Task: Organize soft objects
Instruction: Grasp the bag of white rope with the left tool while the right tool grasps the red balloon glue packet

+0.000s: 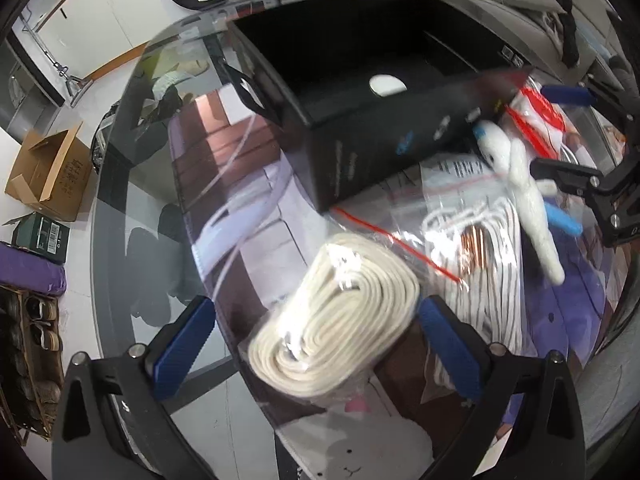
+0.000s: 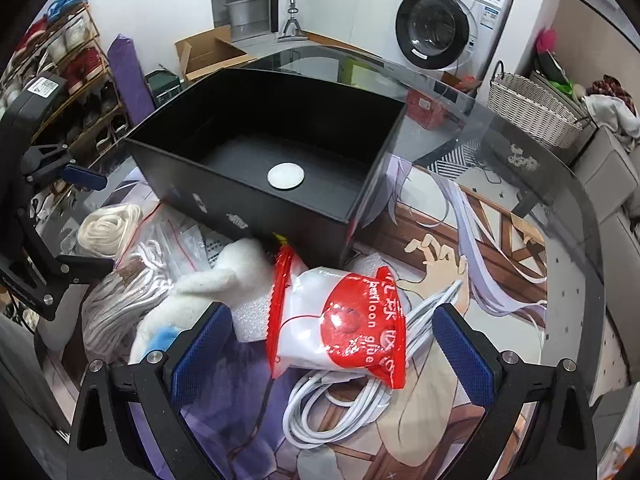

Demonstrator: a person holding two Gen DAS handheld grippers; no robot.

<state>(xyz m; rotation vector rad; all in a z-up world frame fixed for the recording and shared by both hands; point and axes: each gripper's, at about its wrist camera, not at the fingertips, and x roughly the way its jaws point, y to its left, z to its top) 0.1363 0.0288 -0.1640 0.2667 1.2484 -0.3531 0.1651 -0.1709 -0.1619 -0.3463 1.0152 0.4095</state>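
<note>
A cream webbing coil (image 1: pixel 332 332) in clear plastic lies on the glass table between the fingers of my left gripper (image 1: pixel 316 340), which is open; its right pad is close to the coil and its left pad stands apart. My right gripper (image 2: pixel 332 350) is open around a red and white balloon glue bag (image 2: pixel 340 320) without pinching it. A white plush toy (image 2: pixel 208 280) and a bagged white rope (image 1: pixel 480 260) lie between the two grippers. An open black box (image 2: pixel 272 148) stands behind them, holding only a white disc (image 2: pixel 285 176).
A coiled white cable (image 2: pixel 352 392) lies under the red bag on the printed mat (image 2: pixel 460 248). Beyond the round table edge (image 1: pixel 120 184) stand a cardboard box (image 1: pixel 48 172), a shoe rack (image 2: pixel 72 80), a washing machine (image 2: pixel 436 28) and a wicker basket (image 2: pixel 532 108).
</note>
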